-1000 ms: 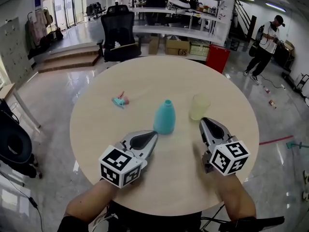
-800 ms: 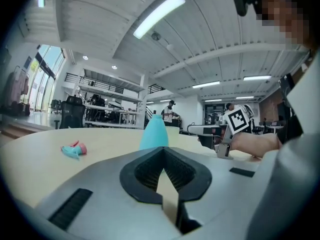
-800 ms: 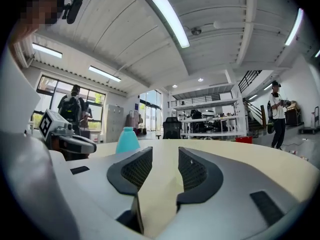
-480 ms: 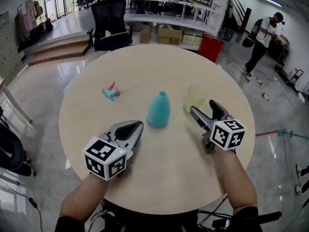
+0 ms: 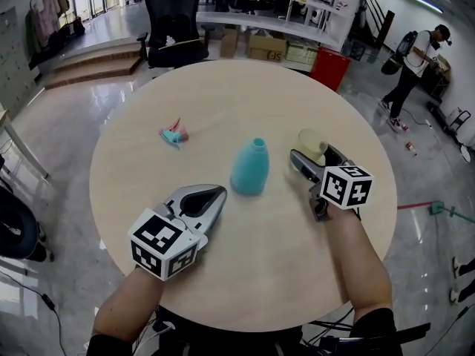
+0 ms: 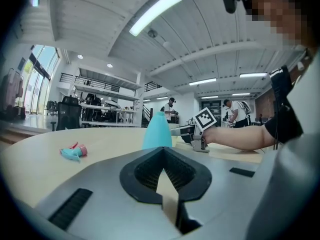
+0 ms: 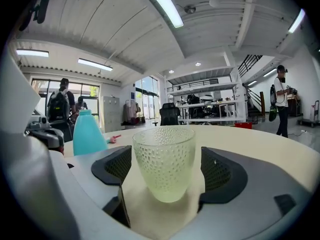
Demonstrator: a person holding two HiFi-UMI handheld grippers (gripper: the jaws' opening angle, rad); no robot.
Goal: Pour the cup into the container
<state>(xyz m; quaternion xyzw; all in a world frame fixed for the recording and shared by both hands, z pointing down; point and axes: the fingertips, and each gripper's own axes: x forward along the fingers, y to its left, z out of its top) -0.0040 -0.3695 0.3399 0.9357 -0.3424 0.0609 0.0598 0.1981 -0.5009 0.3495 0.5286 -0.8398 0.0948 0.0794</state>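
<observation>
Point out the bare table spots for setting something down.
Bare: the whole far half of the table beyond the container, and the left side, nearer than the small teal-and-pink piece. Crowded: the middle right, container to cup.

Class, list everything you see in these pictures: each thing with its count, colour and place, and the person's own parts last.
table: 1, pale wood, round, under everything.
container: 1, teal, upright near the table's middle.
cup: 1, pale yellow-green dimpled glass, upright, right of the container.
small capped piece: 1, teal and pink, lying on the table's far left.
office chair: 1, black, beyond the table.
bin: 1, red, on the floor beyond the table.
bystander: 1, white top, far right.
left hand-held gripper: 1, grey, jaws together, empty, front left.
right hand-held gripper: 1, grey, jaws just opened, either side of the cup, not pressing it.
</observation>
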